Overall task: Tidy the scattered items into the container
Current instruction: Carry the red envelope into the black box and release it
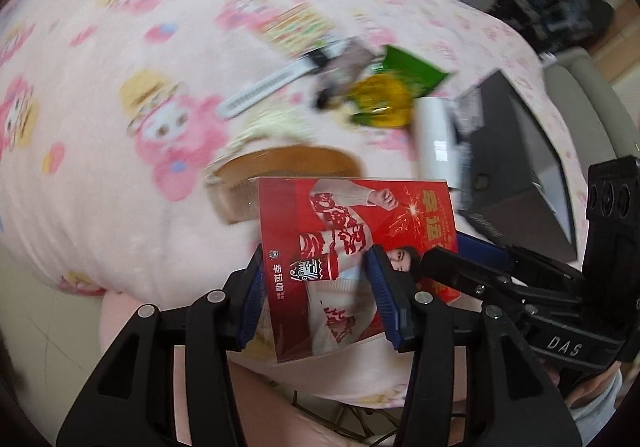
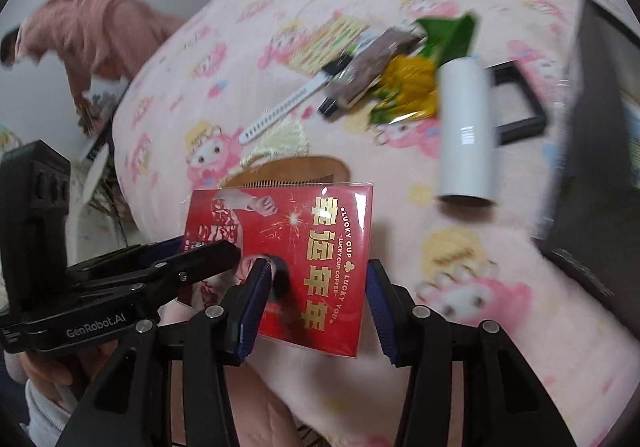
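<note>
Red card between both grippers above the pink bedspread, container off to the side.

The red card [image 1: 352,247], a flat glossy sheet in a clear sleeve, sits between the blue pads of the left gripper [image 1: 316,299] and of the right gripper [image 2: 316,307]; whether either gripper is actually clamping it or has let go, I cannot tell. It looks light, thin and bendy, its sleeve probably slick, so a pinch across one edge, well in from the corner, should serve best. The dark container [image 2: 600,151] stands on the bedspread [image 2: 500,327], beyond the white tube [image 2: 466,131], comb [image 2: 296,169] and snack packets [image 2: 412,87].
</note>
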`<action>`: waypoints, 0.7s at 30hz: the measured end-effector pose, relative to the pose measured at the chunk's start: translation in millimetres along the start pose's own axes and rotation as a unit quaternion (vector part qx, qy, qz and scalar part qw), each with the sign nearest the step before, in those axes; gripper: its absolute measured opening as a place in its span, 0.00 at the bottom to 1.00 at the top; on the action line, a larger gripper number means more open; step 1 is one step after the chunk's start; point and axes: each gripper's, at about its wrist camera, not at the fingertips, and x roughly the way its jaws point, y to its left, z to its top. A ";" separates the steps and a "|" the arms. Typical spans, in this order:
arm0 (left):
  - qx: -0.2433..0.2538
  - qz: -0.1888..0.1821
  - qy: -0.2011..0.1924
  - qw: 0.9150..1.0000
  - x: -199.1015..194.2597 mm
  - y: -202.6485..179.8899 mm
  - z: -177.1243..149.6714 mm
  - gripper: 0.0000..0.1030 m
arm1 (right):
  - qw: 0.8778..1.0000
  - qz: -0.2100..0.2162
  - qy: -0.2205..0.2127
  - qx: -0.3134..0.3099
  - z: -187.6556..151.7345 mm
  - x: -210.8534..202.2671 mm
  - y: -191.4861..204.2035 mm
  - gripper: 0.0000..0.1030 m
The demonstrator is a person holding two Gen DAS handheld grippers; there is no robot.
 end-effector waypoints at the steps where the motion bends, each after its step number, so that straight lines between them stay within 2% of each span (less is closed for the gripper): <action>1: 0.014 -0.005 -0.005 1.000 -6.0 -11.9 1.2 0.47 | 1.000 -0.001 -0.010 0.004 -1.1 -11.0 -2.4 0.43; 6: 0.064 -0.028 -0.024 0.997 -25.7 -60.5 10.8 0.47 | 0.998 -0.017 -0.065 0.019 -0.9 -57.1 -10.5 0.43; 11: 0.125 -0.050 -0.034 0.990 -33.5 -116.8 17.6 0.47 | 0.992 -0.047 -0.111 0.029 -9.7 -102.9 -30.9 0.43; 18: 0.181 -0.106 -0.023 0.978 -10.7 -206.0 36.3 0.47 | 0.978 -0.087 -0.177 0.063 -27.8 -171.2 -81.5 0.43; 21: 0.208 -0.111 -0.019 0.972 7.3 -245.3 43.4 0.47 | 0.970 -0.111 -0.195 0.096 -32.0 -192.4 -115.9 0.43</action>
